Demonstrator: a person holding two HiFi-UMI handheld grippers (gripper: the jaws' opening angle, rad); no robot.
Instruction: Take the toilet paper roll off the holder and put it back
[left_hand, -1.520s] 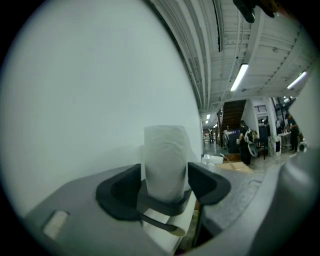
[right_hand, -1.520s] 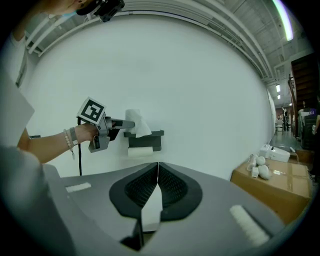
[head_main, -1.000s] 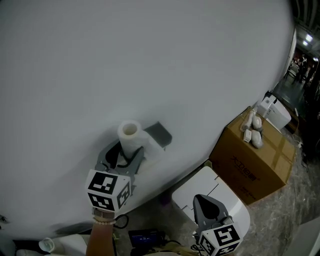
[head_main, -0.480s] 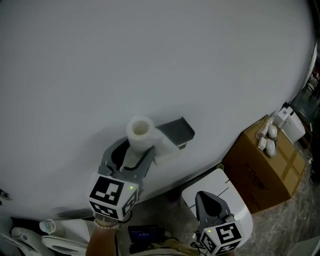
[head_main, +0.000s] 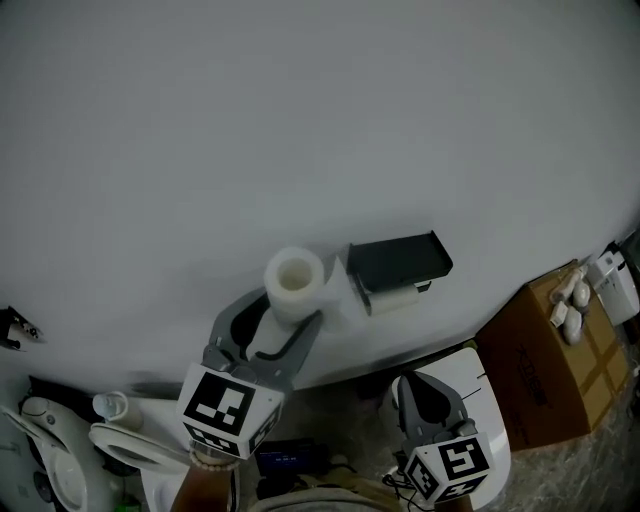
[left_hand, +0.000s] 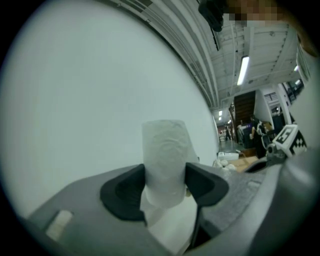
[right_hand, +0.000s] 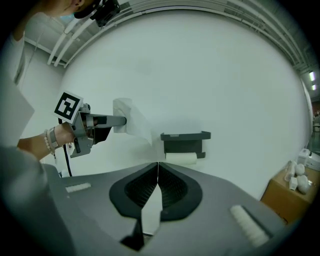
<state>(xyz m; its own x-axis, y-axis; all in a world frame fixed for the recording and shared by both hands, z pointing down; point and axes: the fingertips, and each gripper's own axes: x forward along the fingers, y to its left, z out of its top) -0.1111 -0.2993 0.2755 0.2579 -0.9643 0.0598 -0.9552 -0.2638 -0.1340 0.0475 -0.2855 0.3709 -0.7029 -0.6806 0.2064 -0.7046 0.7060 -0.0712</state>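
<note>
The wall (head_main: 300, 120) is the biggest thing here: plain, pale, filling most of the head view. At lower right a cardboard box (head_main: 540, 360) stands on the floor against it, w/ a few small white items (head_main: 570, 305) on top. Next to the box, nearer the person, is a white unit (head_main: 495, 425). At lower left is a white fixture (head_main: 125, 445) (too dim to name for sure).

The left gripper (head_main: 290, 310) is raised toward the wall, marker cube toward the camera, held by a hand (right_hand: 60, 136). Its own view shows both dark pads pressed against the sides of the roll (left_hand: 165, 165), so it is pinching the roll across its width. The right gripper (head_main: 412, 380) sits low over the white unit, well apart from the roll. Its jaws meet w/ nothing b/w them; it points roughly at the holder (right_hand: 185, 141).

The holder (head_main: 398, 262) is a dark shelf-type bracket fixed to the wall, right of the left gripper. A white cylinder (head_main: 395, 298) lies under the shelf; spindle or 2nd roll, can't tell.

The roll (head_main: 295, 280) is off the holder, just beside it on the left, core end facing up toward the head camera. A loose tail of paper (right_hand: 139, 125) hangs from it on the holder side.
</note>
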